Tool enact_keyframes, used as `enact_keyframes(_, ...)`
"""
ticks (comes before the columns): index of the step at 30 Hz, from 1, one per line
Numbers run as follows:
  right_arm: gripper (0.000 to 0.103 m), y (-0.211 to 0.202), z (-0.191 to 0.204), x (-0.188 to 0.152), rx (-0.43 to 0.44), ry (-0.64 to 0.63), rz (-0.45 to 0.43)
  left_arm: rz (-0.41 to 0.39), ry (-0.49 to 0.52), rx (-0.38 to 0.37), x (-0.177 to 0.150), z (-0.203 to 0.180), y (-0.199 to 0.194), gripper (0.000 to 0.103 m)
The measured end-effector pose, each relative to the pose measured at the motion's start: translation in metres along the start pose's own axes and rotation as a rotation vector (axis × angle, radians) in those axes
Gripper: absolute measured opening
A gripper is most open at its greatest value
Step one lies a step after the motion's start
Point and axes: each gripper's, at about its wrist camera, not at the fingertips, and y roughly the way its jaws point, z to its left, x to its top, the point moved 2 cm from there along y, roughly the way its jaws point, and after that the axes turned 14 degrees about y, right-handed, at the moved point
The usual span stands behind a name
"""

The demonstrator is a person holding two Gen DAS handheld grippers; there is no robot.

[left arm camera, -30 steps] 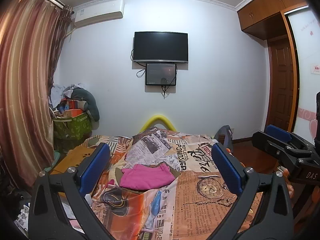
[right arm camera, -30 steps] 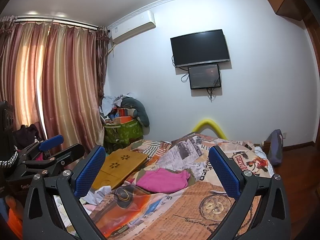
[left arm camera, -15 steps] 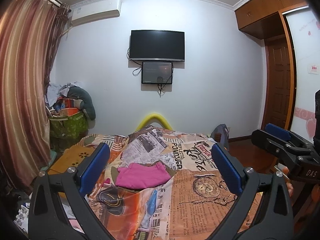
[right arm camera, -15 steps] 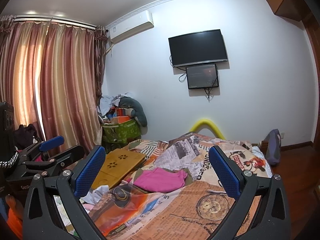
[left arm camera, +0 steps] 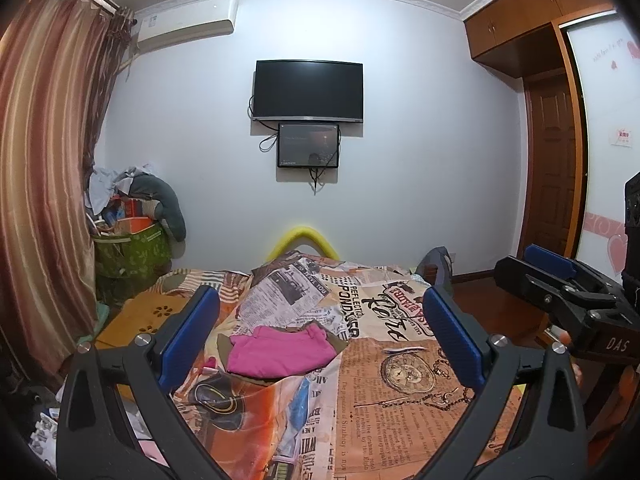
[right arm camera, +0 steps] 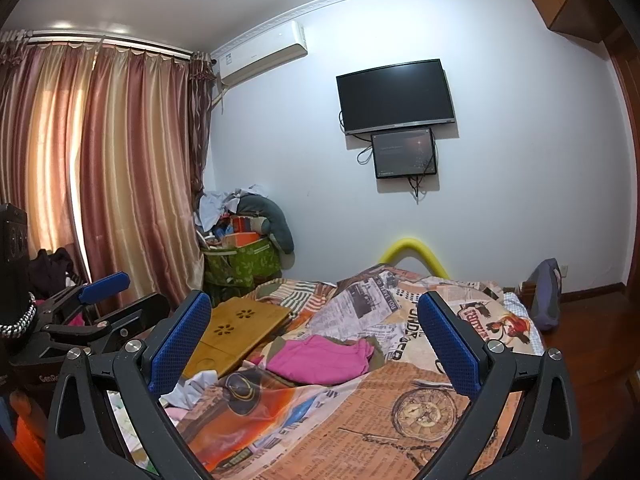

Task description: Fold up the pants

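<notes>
The pink pants [left arm camera: 280, 354] lie folded in a small pile on an olive-brown garment [left arm camera: 338, 340] in the middle of the bed. My left gripper [left arm camera: 319, 300] is open and empty, held above the near end of the bed, well short of the pants. To its right the right gripper [left arm camera: 560, 276] hovers at about the same height. In the right wrist view the pink pants [right arm camera: 320, 360] show between the blue pads of my right gripper [right arm camera: 313, 300], which is open with nothing in it. There the left gripper [right arm camera: 100, 300] sits at the left edge.
A newspaper-print cover [left arm camera: 400, 380] spreads over the bed. A wooden lap tray [right arm camera: 240, 328] rests on the bed's left side, with loose white cloth [right arm camera: 192, 388] near it. A heaped green basket [right arm camera: 244, 264] and curtains [right arm camera: 120, 180] stand left; a dark bag [right arm camera: 546, 296] right.
The left wrist view has swung slightly to the right and the right wrist view barely shifted. Both grippers stay open and the pants have not moved.
</notes>
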Motion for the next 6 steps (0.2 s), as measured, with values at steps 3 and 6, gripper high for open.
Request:
enact_keyframes(3,0.103,0.001,-0.0006,0.0003,0.0,0.002,0.003,0.001,0.001,-0.004,-0.0007,-0.0008,0.0001,0.103)
enact_keyframes(6,0.103,0.0017,-0.0013,-0.0001,-0.002,0.002,0.004,0.001,0.0,-0.005,-0.0008,-0.0006,0.0007,0.103)
